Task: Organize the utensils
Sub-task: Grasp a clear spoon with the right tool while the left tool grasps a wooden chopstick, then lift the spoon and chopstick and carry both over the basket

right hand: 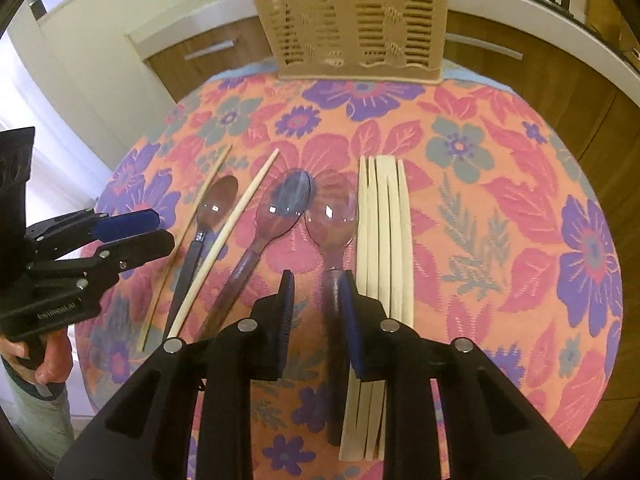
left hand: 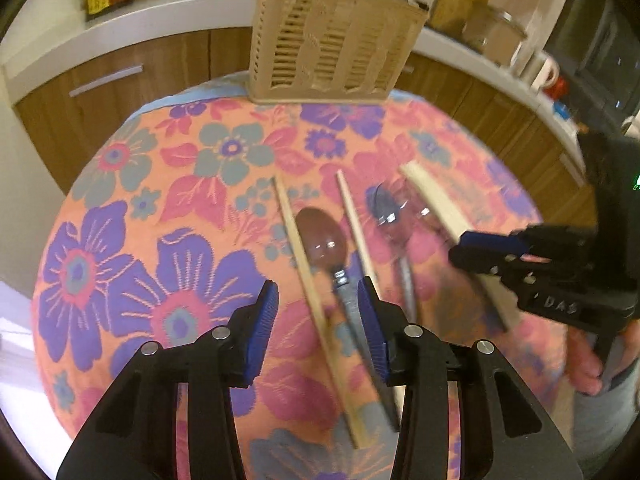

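Spoons (right hand: 332, 216) and chopsticks (right hand: 384, 240) laid out on floral-clothed counter (right hand: 500, 200), slotted utensil basket (right hand: 352, 20) at far edge. Left gripper (left hand: 318, 320) fingers apart over a chopstick and spoon handle; right gripper (right hand: 318, 308) fingers apart astride rightmost spoon's handle, not clamped.

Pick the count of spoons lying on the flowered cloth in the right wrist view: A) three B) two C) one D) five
A: three spoons lie side by side, a dark-handled one on the left, one in the middle and one next to the pale chopsticks.
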Tool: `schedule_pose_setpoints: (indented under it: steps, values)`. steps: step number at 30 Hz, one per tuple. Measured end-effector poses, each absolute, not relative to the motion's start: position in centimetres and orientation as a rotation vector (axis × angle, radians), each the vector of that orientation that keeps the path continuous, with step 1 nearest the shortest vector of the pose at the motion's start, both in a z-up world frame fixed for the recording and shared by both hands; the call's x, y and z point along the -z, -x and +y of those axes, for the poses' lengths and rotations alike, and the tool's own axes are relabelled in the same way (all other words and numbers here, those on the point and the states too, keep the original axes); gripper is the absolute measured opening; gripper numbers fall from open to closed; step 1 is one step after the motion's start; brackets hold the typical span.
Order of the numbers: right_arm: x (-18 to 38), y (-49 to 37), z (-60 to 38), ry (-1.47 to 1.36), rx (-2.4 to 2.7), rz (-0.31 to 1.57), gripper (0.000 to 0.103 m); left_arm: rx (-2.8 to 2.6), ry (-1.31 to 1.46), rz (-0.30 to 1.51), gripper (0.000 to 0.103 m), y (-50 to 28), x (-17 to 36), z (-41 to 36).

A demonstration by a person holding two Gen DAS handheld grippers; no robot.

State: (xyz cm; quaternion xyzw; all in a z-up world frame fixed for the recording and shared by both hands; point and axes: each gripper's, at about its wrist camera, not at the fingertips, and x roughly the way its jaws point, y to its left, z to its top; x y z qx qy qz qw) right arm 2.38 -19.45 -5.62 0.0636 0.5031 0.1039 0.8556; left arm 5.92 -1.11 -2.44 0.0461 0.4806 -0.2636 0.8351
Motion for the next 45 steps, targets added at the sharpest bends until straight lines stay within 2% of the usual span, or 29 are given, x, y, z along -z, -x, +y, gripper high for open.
schedule_pose_setpoints:
  steps: [4,11,15,16,17,18,19,22,32,33,34,36,38,40,45]
  values:
    - [6.4,-3.0,-18.9,-0.092,-0.199,1.094,0.021,0.543,-0.185,1.043,0.039,-6.1,3.2,-2.3]
    - [6.5,-3.4,-17.2,0.016,-0.152,1.115,0.021,0.536,-0.236,1.052,0.022,-5.8,3.5,-2.3]
    - [6.6,-3.7,-17.4,-0.005,-0.142,1.136,0.021,0.527,-0.240,1.060,0.021,-5.6,3.7,-1.8]
    - [6.7,-3.8,-17.4,-0.007,-0.139,1.140,0.018,0.516,-0.252,1.056,0.017,-5.5,3.7,-2.0]
    - [6.7,-3.9,-17.3,-0.003,-0.137,1.143,0.008,0.496,-0.272,1.049,0.013,-5.4,3.7,-2.3]
    - [6.6,-3.9,-17.2,0.004,-0.139,1.145,0.005,0.469,-0.303,1.038,0.007,-5.2,3.7,-2.6]
    - [6.6,-3.7,-17.2,-0.005,-0.157,1.152,0.001,0.458,-0.313,1.034,0.007,-5.0,3.7,-2.7]
    - [6.7,-3.0,-17.2,-0.041,-0.188,1.163,0.001,0.435,-0.272,1.048,0.004,-4.7,3.6,-1.9]
    - [6.7,-0.6,-17.3,-0.085,-0.217,1.153,0.002,0.449,-0.172,1.090,0.006,-2.9,3.4,1.6]
    - [6.5,-0.6,-17.4,-0.078,-0.212,1.142,0.002,0.455,-0.163,1.093,0.009,-3.1,3.4,1.8]
    - [6.3,-0.6,-17.6,-0.073,-0.207,1.133,0.002,0.461,-0.157,1.094,0.018,-3.4,3.3,1.8]
    - [5.9,-0.4,-18.0,-0.082,-0.210,1.131,0.006,0.467,-0.157,1.078,0.028,-3.7,3.0,1.7]
    - [5.7,-0.3,-18.4,-0.084,-0.207,1.131,0.019,0.474,-0.168,1.078,0.028,-4.3,3.1,1.3]
    - [5.7,0.1,-18.6,-0.077,-0.211,1.131,0.024,0.478,-0.184,1.083,0.028,-4.7,3.2,0.8]
    - [6.5,-0.3,-18.5,-0.078,-0.218,1.190,0.024,0.484,-0.252,1.101,0.028,-5.4,3.5,-0.1]
